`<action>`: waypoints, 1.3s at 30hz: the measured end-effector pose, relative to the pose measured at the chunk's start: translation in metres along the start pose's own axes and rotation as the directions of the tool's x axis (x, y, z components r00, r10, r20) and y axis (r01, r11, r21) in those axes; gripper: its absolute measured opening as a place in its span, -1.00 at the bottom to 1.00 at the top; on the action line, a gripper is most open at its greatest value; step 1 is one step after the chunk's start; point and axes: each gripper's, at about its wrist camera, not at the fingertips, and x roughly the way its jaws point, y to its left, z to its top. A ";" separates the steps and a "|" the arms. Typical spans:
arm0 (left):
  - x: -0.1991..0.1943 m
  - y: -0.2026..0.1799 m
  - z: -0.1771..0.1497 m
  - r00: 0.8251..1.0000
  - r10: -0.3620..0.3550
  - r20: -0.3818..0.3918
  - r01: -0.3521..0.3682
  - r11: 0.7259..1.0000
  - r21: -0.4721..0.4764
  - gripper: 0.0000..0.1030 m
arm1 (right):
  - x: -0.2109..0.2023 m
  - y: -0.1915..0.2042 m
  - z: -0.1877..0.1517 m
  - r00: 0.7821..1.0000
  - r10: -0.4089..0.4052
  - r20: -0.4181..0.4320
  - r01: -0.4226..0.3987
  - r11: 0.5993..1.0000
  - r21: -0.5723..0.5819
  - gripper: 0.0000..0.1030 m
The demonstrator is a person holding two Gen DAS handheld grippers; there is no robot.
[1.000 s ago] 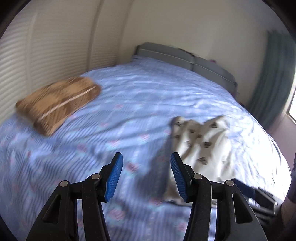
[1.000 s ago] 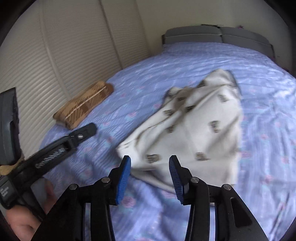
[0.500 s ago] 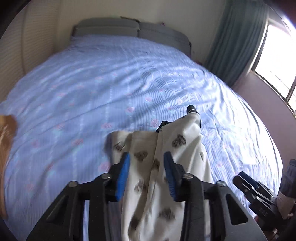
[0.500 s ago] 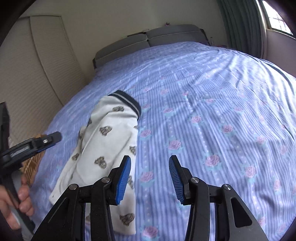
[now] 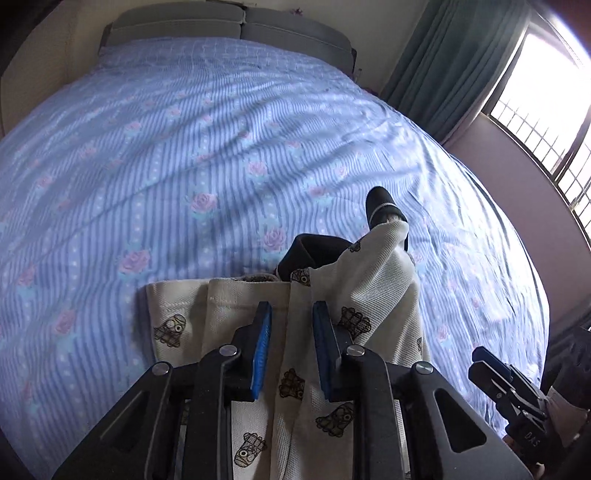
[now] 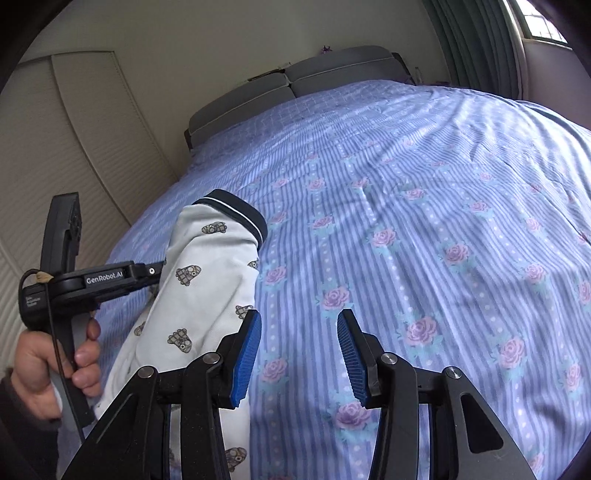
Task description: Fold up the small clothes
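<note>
A small cream shirt (image 5: 354, 295) with brown printed figures and a dark navy collar lies bunched on the blue bed. My left gripper (image 5: 290, 341) sits low over it, its blue pads astride a fold of the cloth with a narrow gap showing; the fabric runs between them. In the right wrist view the same shirt (image 6: 207, 288) stands up in a hump with its navy collar on top, and the left gripper's body (image 6: 103, 280) reaches into it from the left. My right gripper (image 6: 297, 354) is open and empty, just right of the shirt, over the bare sheet.
The bed sheet (image 6: 424, 229) is blue striped with pink roses. A grey headboard (image 5: 229, 22) stands at the far end. Teal curtains (image 5: 454, 66) and a barred window (image 5: 546, 110) are on the right. Pale wardrobe doors (image 6: 85, 155) stand left of the bed.
My left gripper has swung from the bare sheet onto the shirt and narrowed around a fold. My right gripper has moved off the shirt to its right side. The shirt is bunched up higher.
</note>
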 end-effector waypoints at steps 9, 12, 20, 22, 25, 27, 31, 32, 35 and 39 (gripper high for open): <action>-0.004 -0.004 -0.002 0.999 0.025 0.020 -0.025 1.000 -0.005 -0.88 | 0.007 -0.010 -0.003 1.000 0.015 -0.027 -0.014 0.999 0.038 -0.14; -0.019 -0.004 -0.002 0.998 0.038 0.048 -0.038 0.999 -0.006 -0.89 | 0.008 -0.014 -0.003 0.999 0.017 -0.032 -0.015 0.998 0.056 -0.14; -0.053 0.010 -0.003 0.988 0.126 0.091 -0.125 0.992 -0.023 -0.89 | 0.007 -0.017 -0.004 0.999 0.023 -0.033 -0.020 0.996 0.086 -0.14; -0.044 0.016 -0.003 0.988 0.137 0.066 -0.136 0.990 -0.031 -0.89 | 0.006 -0.017 -0.004 0.999 0.024 -0.031 -0.021 0.996 0.085 -0.14; -0.027 0.024 -0.008 0.990 0.140 0.029 -0.139 0.989 -0.047 -0.87 | 0.006 -0.015 -0.005 0.999 0.024 -0.033 -0.022 0.997 0.079 -0.14; -0.023 0.026 -0.011 0.991 0.133 0.026 -0.132 0.990 -0.056 -0.84 | 0.006 -0.014 -0.005 0.999 0.025 -0.031 -0.023 0.997 0.077 -0.14; -0.027 0.030 -0.012 0.988 0.146 0.050 -0.142 0.987 -0.072 -0.40 | 0.005 -0.014 -0.005 0.999 0.031 -0.028 -0.029 0.996 0.079 -0.14; -0.027 0.031 -0.011 0.987 0.151 0.052 -0.147 0.986 -0.074 -0.38 | 0.005 -0.014 -0.005 0.999 0.032 -0.030 -0.030 0.996 0.080 -0.14; -0.024 0.038 -0.008 0.987 0.152 0.044 -0.148 0.986 -0.080 -0.38 | 0.007 -0.013 -0.006 0.999 0.033 -0.035 -0.031 0.997 0.077 -0.14; -0.015 0.032 -0.006 0.987 0.158 0.032 -0.157 0.987 -0.042 -0.39 | 0.007 -0.012 -0.005 0.999 0.033 -0.034 -0.031 0.997 0.072 -0.14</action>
